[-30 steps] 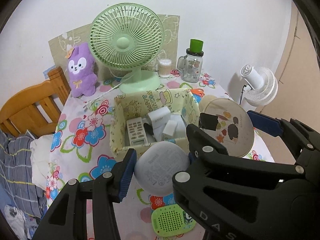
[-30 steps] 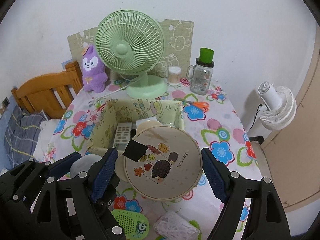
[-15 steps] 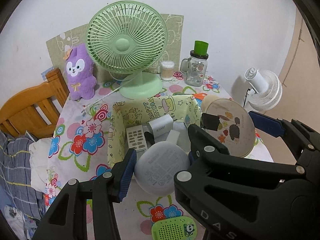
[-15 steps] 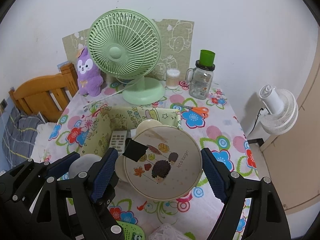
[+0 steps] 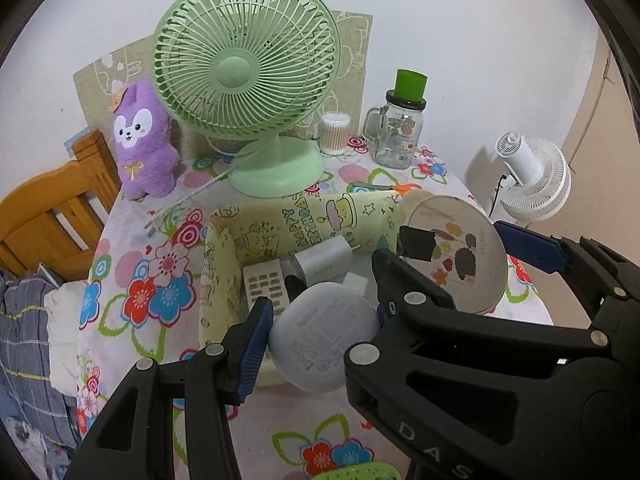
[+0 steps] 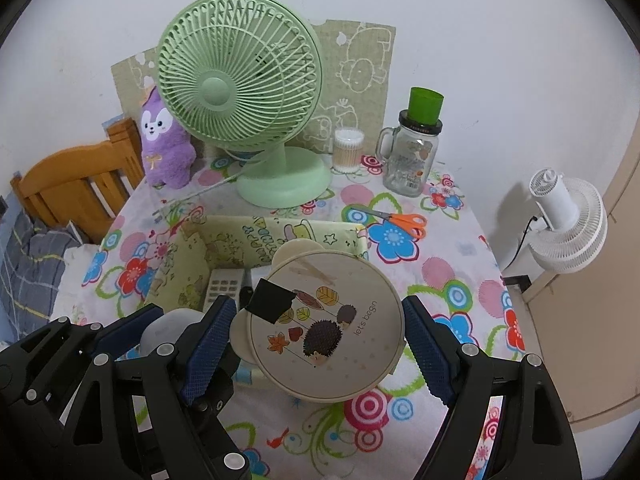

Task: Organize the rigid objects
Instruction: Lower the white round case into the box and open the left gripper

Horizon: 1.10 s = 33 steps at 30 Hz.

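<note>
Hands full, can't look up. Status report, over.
Left gripper shut on grey puck. Right gripper shut on hedgehog tin. Both over yellow bin; remote and charger inside.

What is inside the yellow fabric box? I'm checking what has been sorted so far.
Inside the yellow fabric box: a white remote, a white charger block and a small white piece. The held round items cover the rest.
</note>
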### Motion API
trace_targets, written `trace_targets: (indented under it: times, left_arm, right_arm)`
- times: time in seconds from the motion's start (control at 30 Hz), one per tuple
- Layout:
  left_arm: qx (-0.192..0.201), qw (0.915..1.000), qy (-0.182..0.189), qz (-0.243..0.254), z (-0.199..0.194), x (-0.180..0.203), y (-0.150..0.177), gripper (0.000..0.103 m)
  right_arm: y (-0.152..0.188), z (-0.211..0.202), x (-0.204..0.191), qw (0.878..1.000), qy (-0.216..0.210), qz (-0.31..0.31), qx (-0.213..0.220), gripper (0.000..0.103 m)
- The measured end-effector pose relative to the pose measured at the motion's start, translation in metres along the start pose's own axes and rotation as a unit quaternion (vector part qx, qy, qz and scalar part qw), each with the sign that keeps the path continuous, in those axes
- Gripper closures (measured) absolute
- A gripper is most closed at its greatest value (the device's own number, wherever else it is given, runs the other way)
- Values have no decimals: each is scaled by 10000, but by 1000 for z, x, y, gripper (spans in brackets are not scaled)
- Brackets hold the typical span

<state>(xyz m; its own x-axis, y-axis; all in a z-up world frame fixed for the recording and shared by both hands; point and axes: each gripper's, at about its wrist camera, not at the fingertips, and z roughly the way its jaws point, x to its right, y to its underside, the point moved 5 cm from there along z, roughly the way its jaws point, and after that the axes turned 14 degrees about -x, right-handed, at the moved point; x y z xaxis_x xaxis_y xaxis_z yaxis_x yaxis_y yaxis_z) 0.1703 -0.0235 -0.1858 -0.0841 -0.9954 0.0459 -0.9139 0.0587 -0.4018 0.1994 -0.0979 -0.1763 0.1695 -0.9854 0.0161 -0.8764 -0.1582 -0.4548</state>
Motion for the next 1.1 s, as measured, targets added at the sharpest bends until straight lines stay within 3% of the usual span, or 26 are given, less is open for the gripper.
trace_targets:
  times: [0.6,1.1]
  left_arm:
    - [-66,9996,240,102,36,-2,-34,47]
    - [-200,9990,367,184,58,-1,-45,45]
  right_arm:
    - [-33,39,11,9998,100,91,-128,18]
    - [-39,60,17,9995,209,135,-210,18]
